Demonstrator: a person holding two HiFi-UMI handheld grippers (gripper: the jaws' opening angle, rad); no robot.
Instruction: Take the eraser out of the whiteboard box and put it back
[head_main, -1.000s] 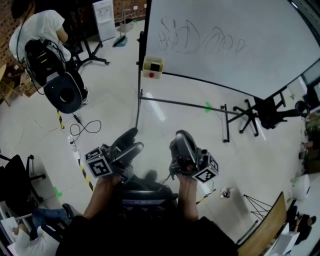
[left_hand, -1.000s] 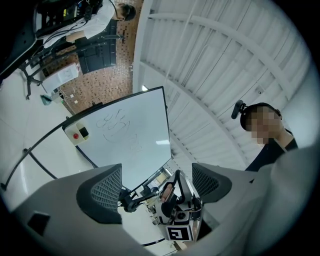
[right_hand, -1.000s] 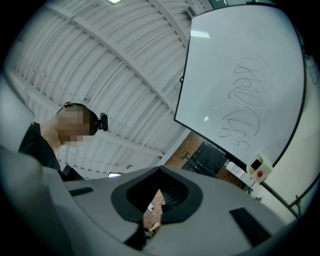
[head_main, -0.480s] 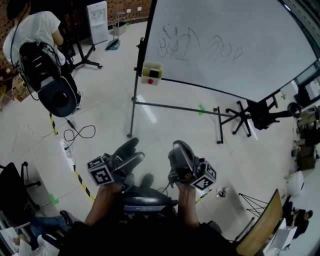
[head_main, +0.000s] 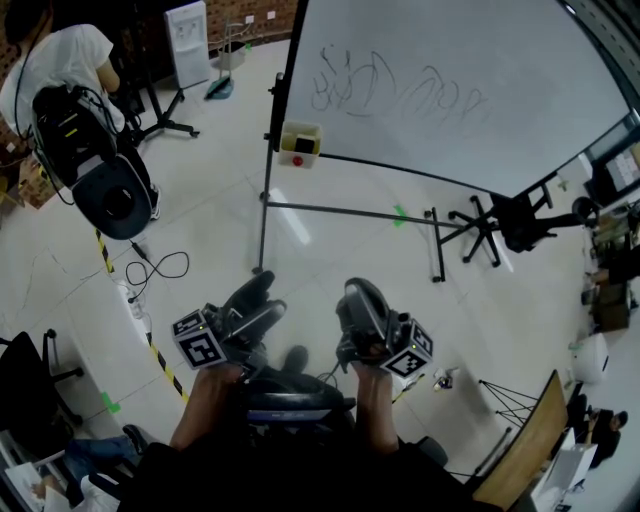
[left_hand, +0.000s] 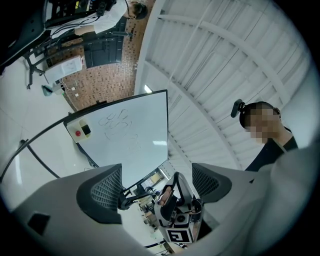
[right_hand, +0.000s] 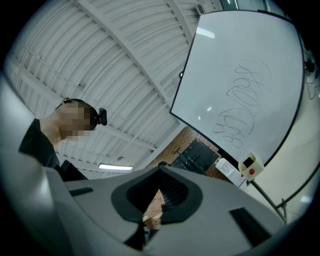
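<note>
Framing in the head view has shifted slightly over the last second. The whiteboard (head_main: 480, 60) now sits a little lower and further left, and both tools sit marginally lower in the picture in an unchanged pose. Neither tool has closed the gap to the board. Both are well apart from it across open floor (head_main: 330, 235), so the change is no visible progress on the task.

Tool state:
- Left tool (head_main: 262, 298): jaws wide apart with nothing gripped. In the left gripper view only the right tool shows through the gap.
- Right tool (head_main: 358, 295): jaws fully together with nothing between the pads.

Task item: the whiteboard box (head_main: 299, 143) is cream-coloured and fixed at the lower left corner of the board. A dark block seated in it is judged to be the eraser (head_main: 305, 141). The eraser therefore lies in the box, as the finished task would leave it. The same layout also fits a stage ahead of removal, and these views do not settle which.

Markings:
- The board carries looping scribbles (head_main: 400, 90) in 2 groups, with no legible word.
- The box front carries 1 red dot (head_main: 296, 160).
- The marker cubes (head_main: 200, 340) show square black-and-white patterns and no letters.
- No brand name is readable.
</note>
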